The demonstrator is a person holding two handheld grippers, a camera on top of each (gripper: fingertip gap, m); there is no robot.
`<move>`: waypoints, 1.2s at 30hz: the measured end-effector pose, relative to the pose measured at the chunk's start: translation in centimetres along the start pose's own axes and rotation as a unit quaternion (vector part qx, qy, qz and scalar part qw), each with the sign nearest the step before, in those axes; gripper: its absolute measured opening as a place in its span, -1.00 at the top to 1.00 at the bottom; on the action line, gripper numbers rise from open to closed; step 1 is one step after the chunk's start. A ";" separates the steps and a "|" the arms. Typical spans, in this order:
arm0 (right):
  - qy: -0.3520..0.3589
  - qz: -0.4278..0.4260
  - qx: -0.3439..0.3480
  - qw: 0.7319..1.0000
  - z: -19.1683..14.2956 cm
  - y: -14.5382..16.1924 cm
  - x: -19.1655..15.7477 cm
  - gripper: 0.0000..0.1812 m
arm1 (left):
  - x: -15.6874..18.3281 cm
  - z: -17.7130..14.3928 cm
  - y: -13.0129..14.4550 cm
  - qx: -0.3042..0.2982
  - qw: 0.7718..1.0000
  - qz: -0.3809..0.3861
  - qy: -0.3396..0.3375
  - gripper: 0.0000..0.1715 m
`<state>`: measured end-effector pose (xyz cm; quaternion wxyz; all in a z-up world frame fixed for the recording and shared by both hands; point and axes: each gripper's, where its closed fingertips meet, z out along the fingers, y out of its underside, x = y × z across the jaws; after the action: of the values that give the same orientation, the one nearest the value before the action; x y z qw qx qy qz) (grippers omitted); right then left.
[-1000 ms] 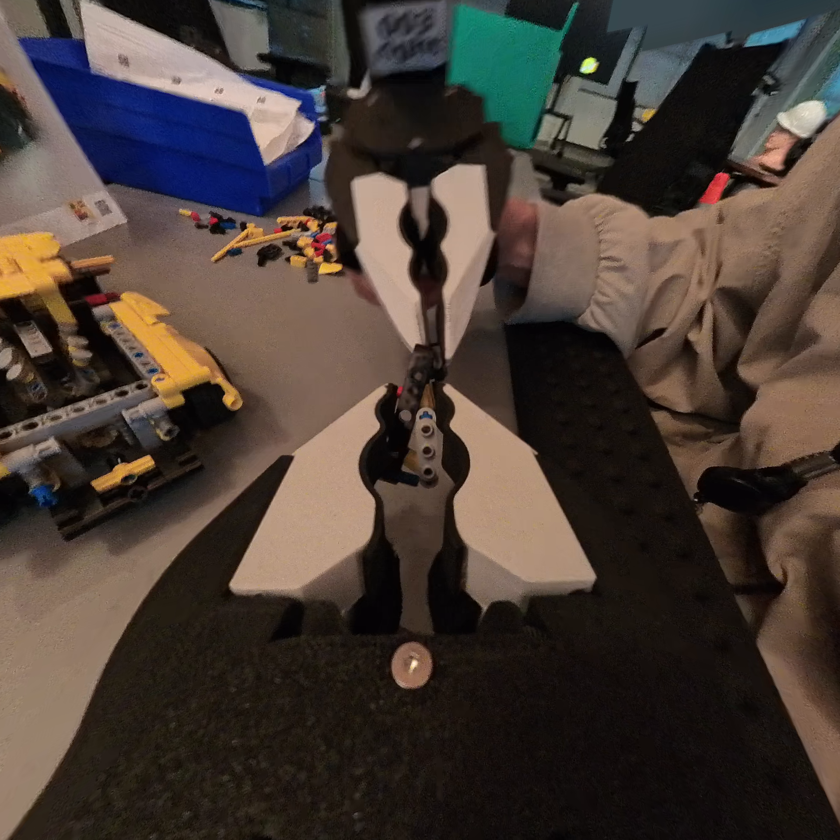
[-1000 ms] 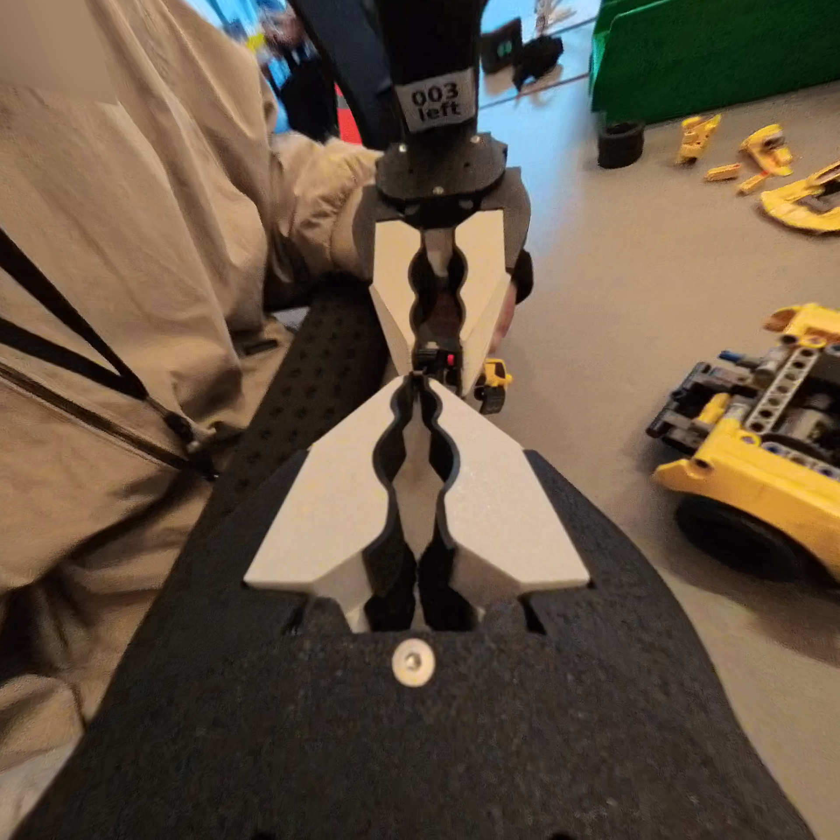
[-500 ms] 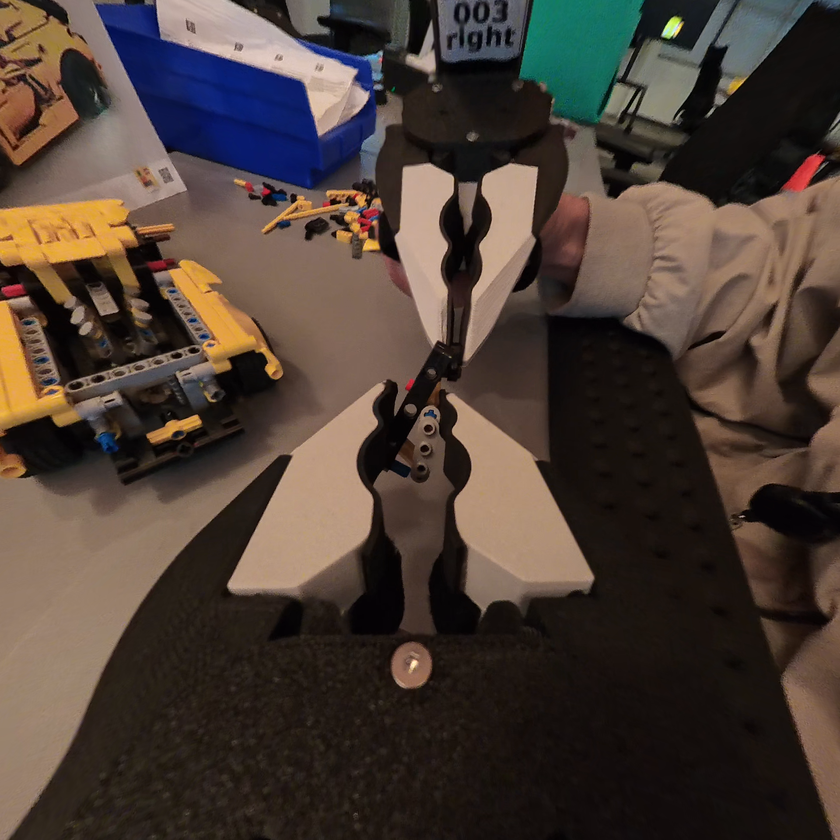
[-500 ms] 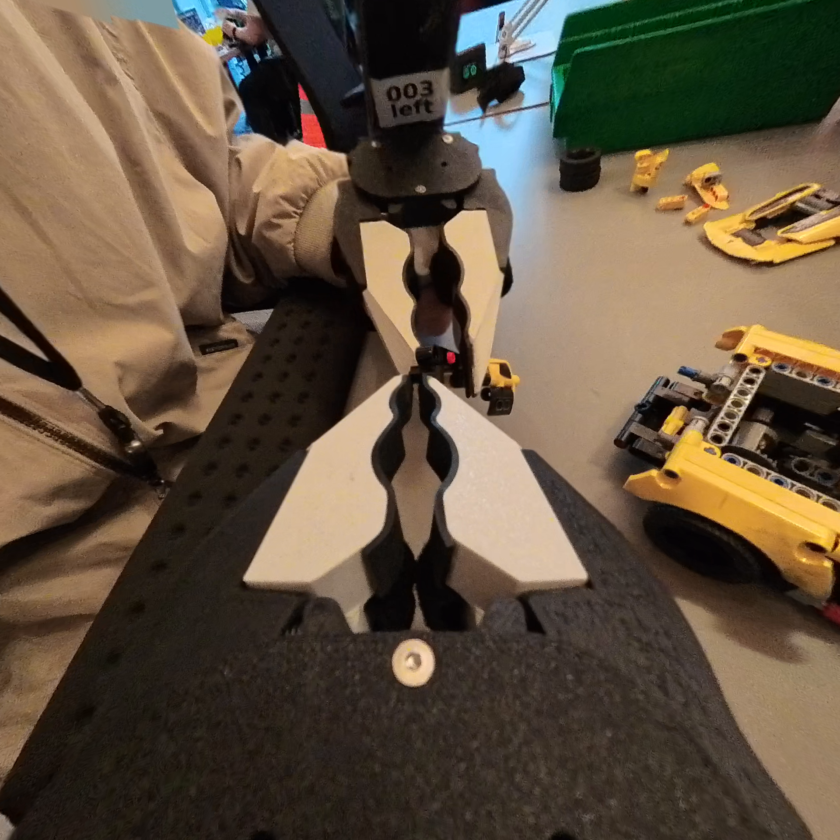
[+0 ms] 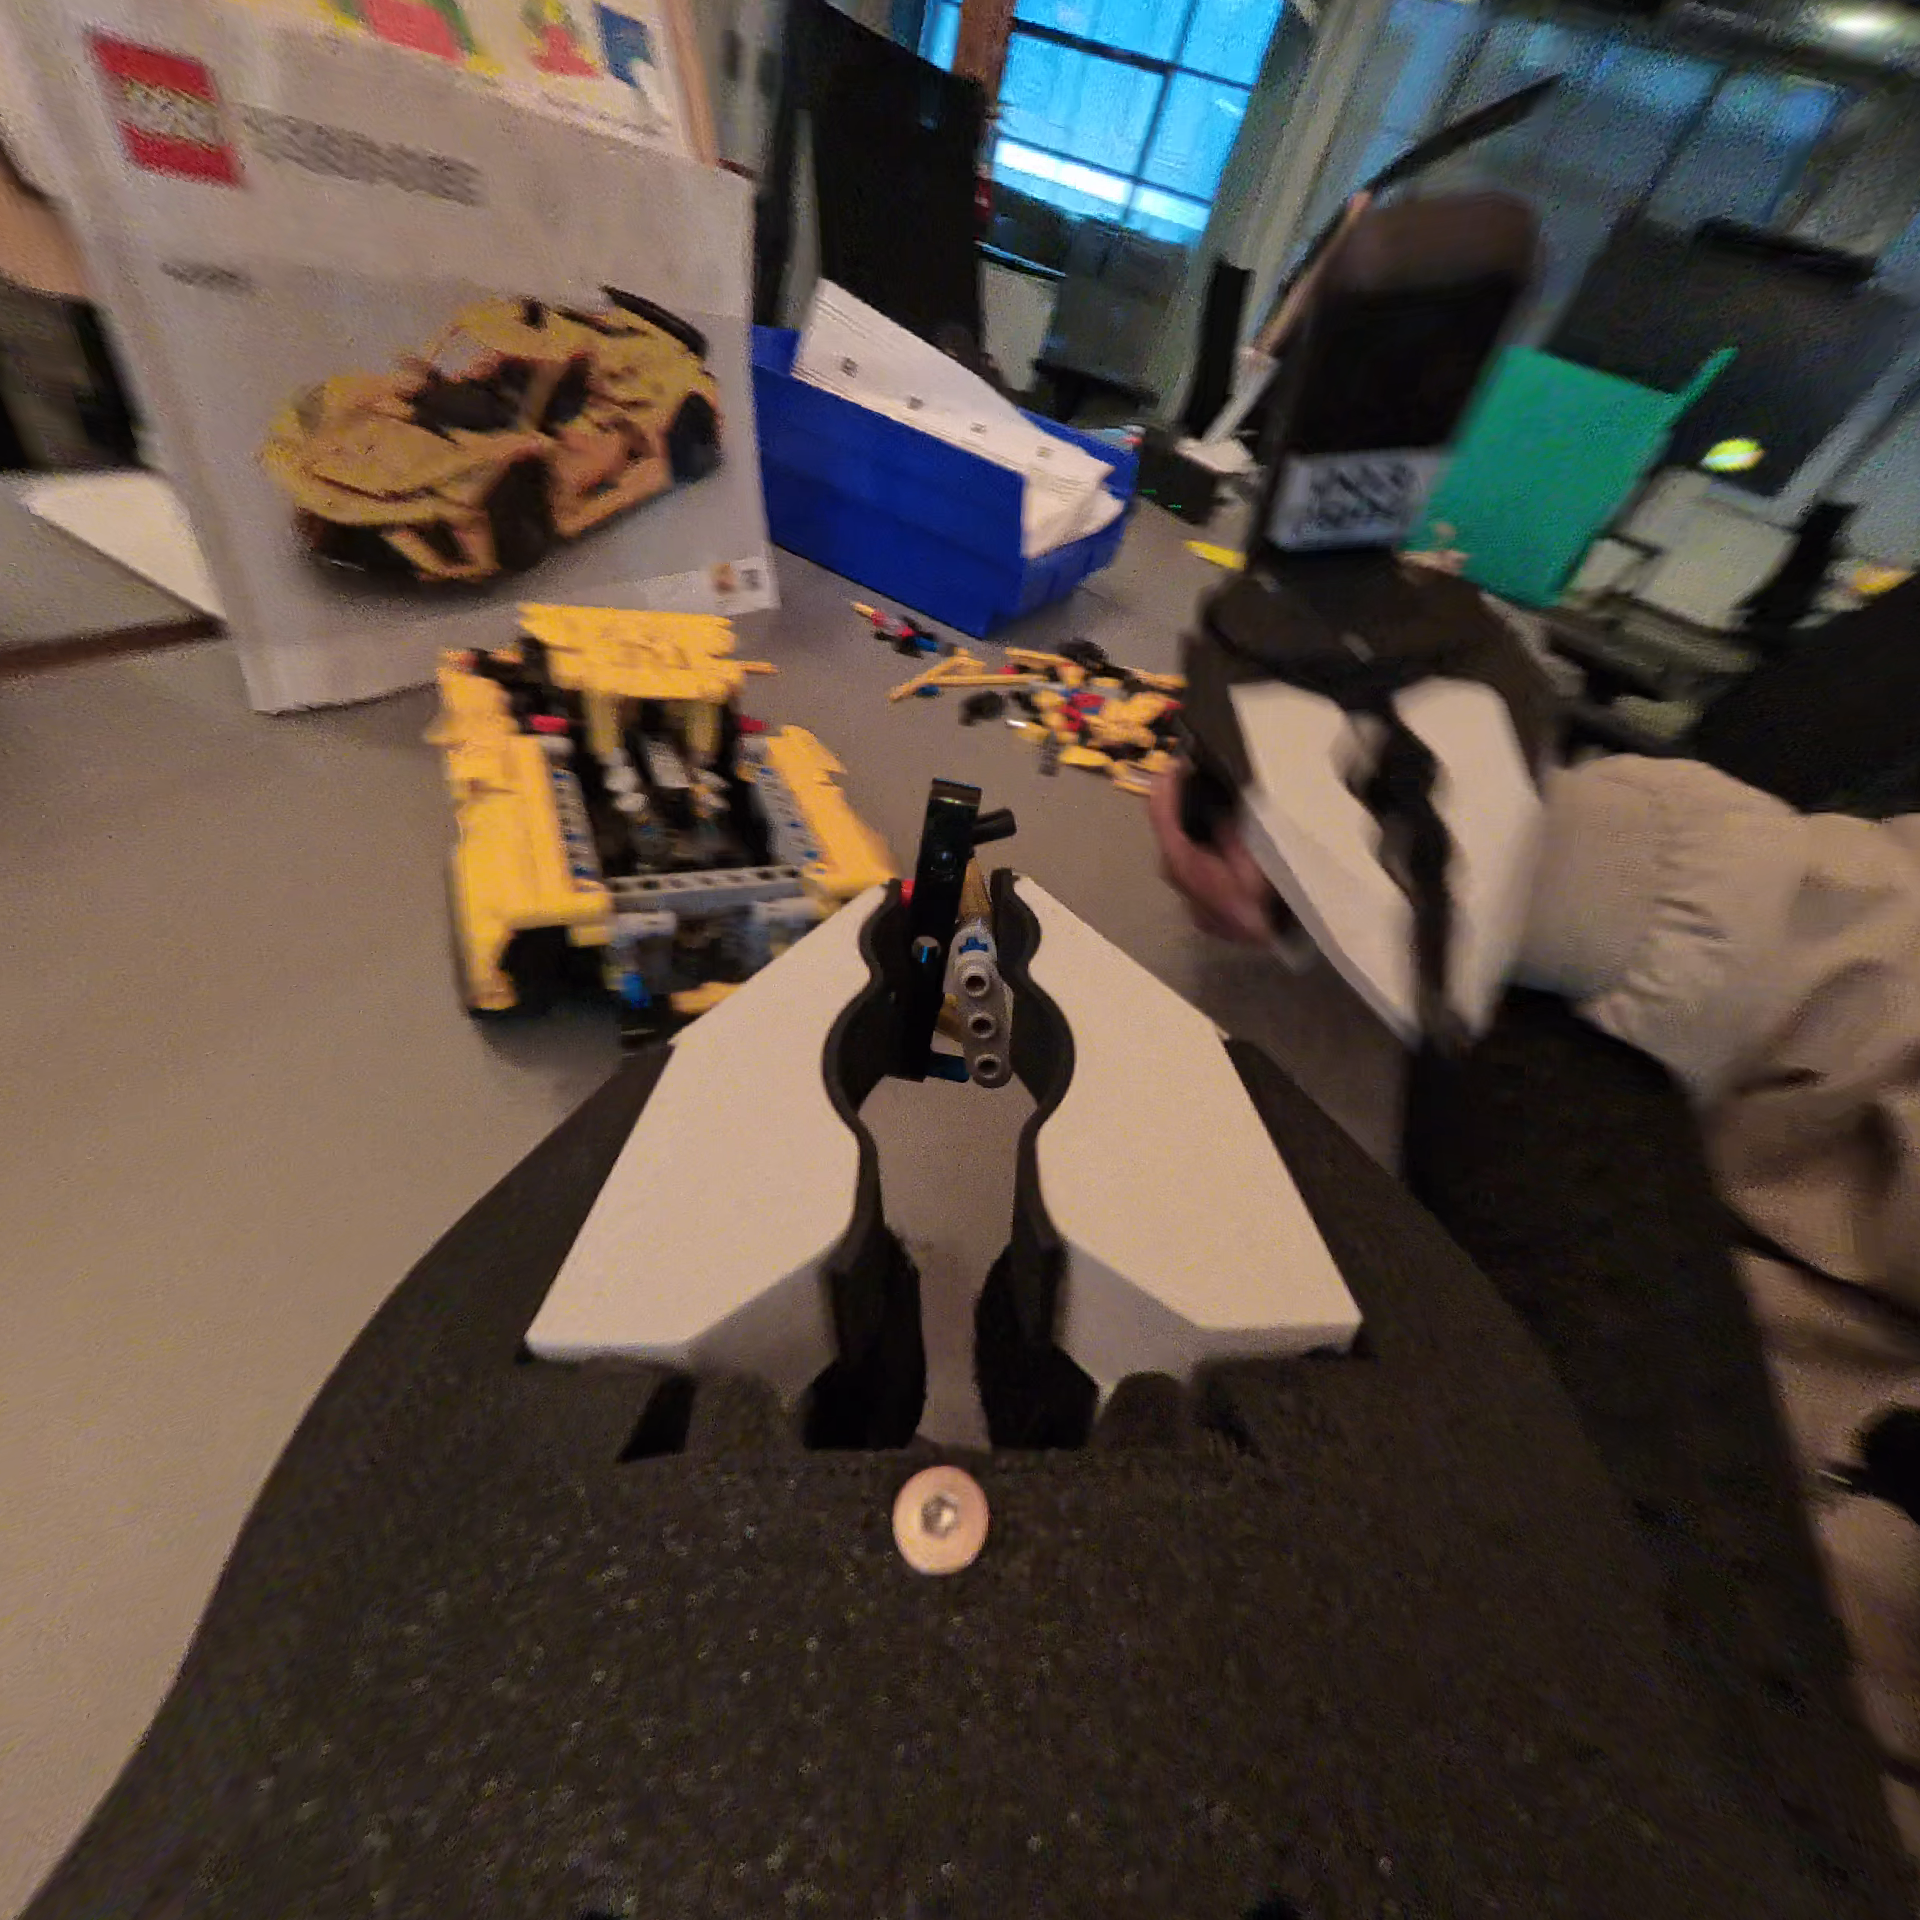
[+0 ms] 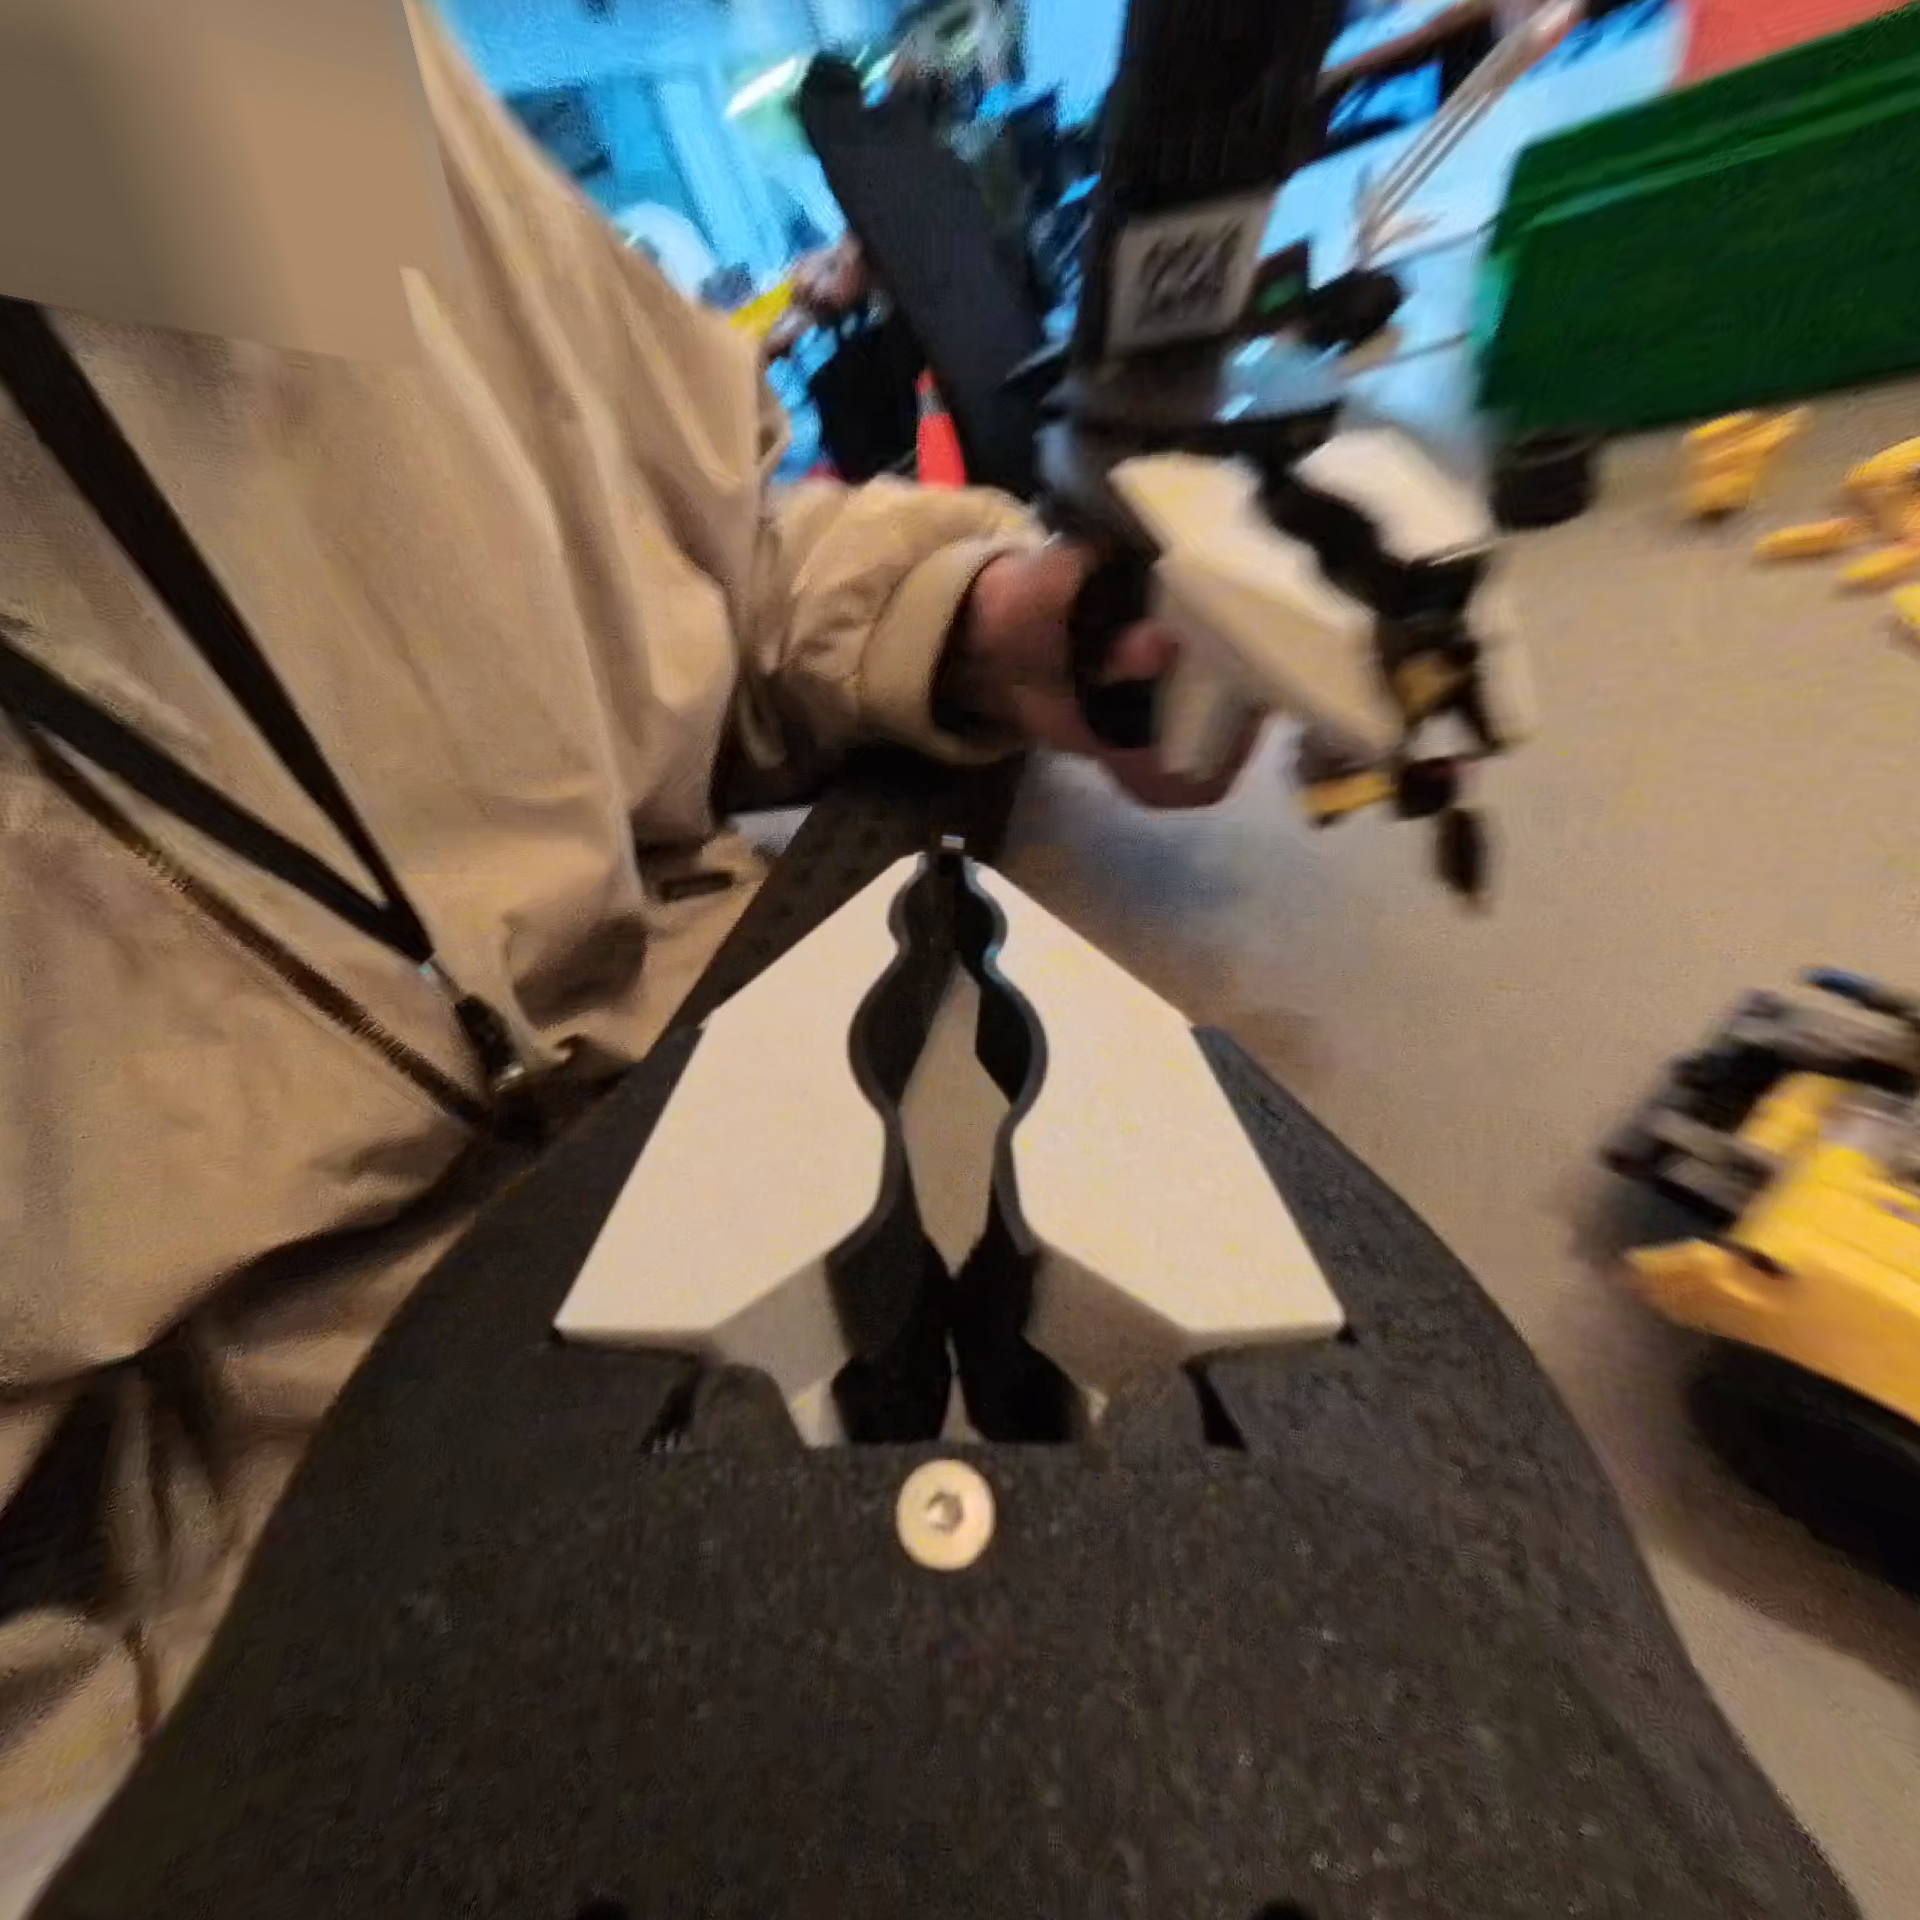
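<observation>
My left gripper (image 5: pixel 951 904) is shut on a small brick assembly (image 5: pixel 977 997) made of a black beam, a grey holed beam and yellow parts, and holds it above the table. The black beam sticks up past the fingertips. My right gripper (image 6: pixel 943 864) is shut, with nothing clearly in it, and is apart from the assembly. In the left wrist view it shows blurred at the right (image 5: pixel 1382 862). In the right wrist view the left gripper (image 6: pixel 1444 665) shows at the upper right, blurred, with the assembly (image 6: pixel 1434 748) hanging from it.
A half-built yellow car model (image 5: pixel 623 810) stands on the grey table, also in the right wrist view (image 6: pixel 1787 1226). Behind it are an instruction booklet (image 5: pixel 436 416), a blue bin (image 5: pixel 914 509) and loose pieces (image 5: pixel 1070 707). A green bin (image 6: pixel 1704 301) and a black tyre (image 6: pixel 1543 478) are farther off.
The right gripper has let go of the black beam and the two grippers have moved apart. The left gripper has swung left toward the car model with the assembly.
</observation>
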<state>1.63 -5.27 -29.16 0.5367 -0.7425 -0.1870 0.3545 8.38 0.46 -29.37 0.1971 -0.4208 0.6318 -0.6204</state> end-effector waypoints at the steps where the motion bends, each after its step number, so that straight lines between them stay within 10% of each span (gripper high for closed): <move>1: 0.033 0.009 0.021 0.999 -1.5 -0.6 1.2 0.98 | 0.7 -0.1 -0.1 0.006 0.999 -0.022 0.028 0.82; 9: 0.206 0.087 0.051 0.973 -10.9 0.0 5.0 0.98 | 1.1 -1.4 -2.4 0.075 0.976 -0.154 0.132 0.82; 12: 0.466 0.150 0.005 0.872 -22.9 4.6 7.3 0.98 | 2.1 -0.9 -1.4 0.050 0.970 -0.175 0.163 0.82; 15: 0.566 0.253 -0.008 0.785 -30.7 9.1 6.0 0.94 | 2.6 -0.1 -0.5 0.028 0.976 -0.145 0.157 0.82; 22: 0.614 0.260 -0.004 0.745 -35.0 9.2 3.7 0.71 | 2.2 0.7 0.4 0.013 0.983 -0.128 0.134 0.82; 26: 0.559 0.179 0.027 0.809 -28.8 -0.1 4.4 0.70 | 2.1 -0.7 -1.9 0.075 0.970 -0.159 0.168 0.82; 30: 0.318 0.061 0.057 0.944 -11.2 -8.7 4.9 0.48 | 1.5 -2.5 -4.2 0.139 0.936 -0.240 0.219 0.82; 36: 0.315 -0.058 -0.021 0.947 3.0 -4.3 9.5 0.35 | -1.6 -3.1 -4.4 0.177 0.916 -0.308 0.186 0.82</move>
<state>6.33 4.52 -28.80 0.5726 -0.8150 -0.0587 0.0672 8.13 4.21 -25.18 -0.0536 -0.4299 0.3760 -0.8191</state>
